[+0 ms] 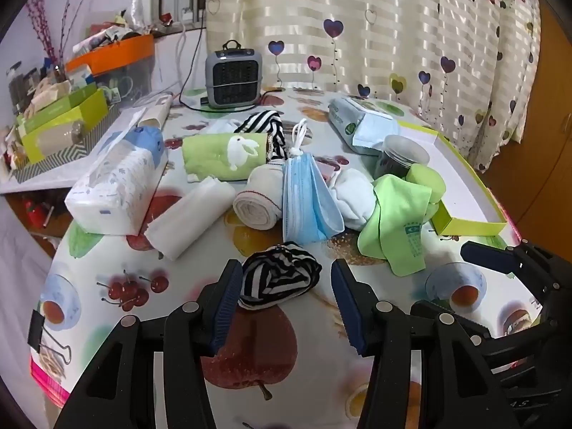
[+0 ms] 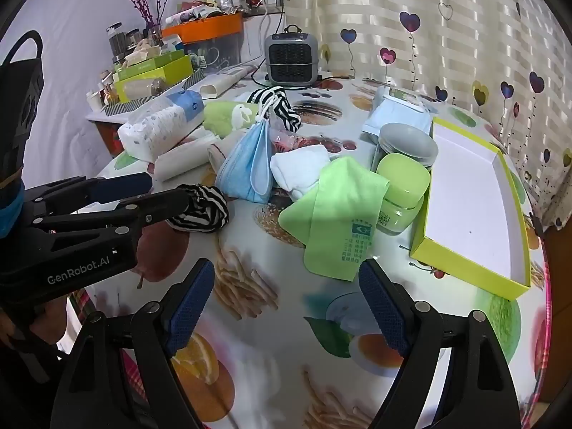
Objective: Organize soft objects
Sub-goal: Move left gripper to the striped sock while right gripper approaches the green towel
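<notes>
While the left claw [image 1: 286, 296] stands apart around the striped sock [image 1: 280, 279] on the worktop [image 1: 314, 357], close gently on its bunched middle, keeping the open right claw [image 2: 286, 304] clear.

Black-and-white striped sock [image 1: 280, 277], blue mask [image 1: 307, 203], green cloth [image 1: 400, 221].

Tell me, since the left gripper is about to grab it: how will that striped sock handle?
The striped sock lies crumpled, so it will probably squash flat between the left gripper's open jaws. It looks light and floppy; loose ends would likely dangle when lifted. Rolling seems unlikely.
</notes>
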{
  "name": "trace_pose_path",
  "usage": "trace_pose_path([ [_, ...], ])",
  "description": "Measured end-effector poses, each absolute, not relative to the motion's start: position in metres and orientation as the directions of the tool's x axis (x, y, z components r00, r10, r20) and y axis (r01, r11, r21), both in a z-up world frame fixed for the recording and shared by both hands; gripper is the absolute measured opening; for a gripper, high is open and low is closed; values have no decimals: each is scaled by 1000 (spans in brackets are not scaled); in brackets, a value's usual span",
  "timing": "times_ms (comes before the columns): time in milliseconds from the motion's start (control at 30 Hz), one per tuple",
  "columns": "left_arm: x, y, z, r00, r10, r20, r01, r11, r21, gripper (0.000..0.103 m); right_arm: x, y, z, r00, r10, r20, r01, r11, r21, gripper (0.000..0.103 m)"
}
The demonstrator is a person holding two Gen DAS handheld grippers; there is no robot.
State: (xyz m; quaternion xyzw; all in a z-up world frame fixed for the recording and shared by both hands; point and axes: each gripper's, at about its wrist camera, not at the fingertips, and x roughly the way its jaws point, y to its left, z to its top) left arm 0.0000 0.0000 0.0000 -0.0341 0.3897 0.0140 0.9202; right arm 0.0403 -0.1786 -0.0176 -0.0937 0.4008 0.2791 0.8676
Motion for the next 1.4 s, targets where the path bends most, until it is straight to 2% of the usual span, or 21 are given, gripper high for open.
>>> trace_pose_path([
  [733,-1,5,-6,685,3,-729,-61,997,-54,51,41,-179,-20,527,411,-744,-562,825,58,83],
  [1400,-4,4,-2,688,-52,-724,-41,993,-110,51,40,-181,-14,529,413,-742,-562,825,59,83],
])
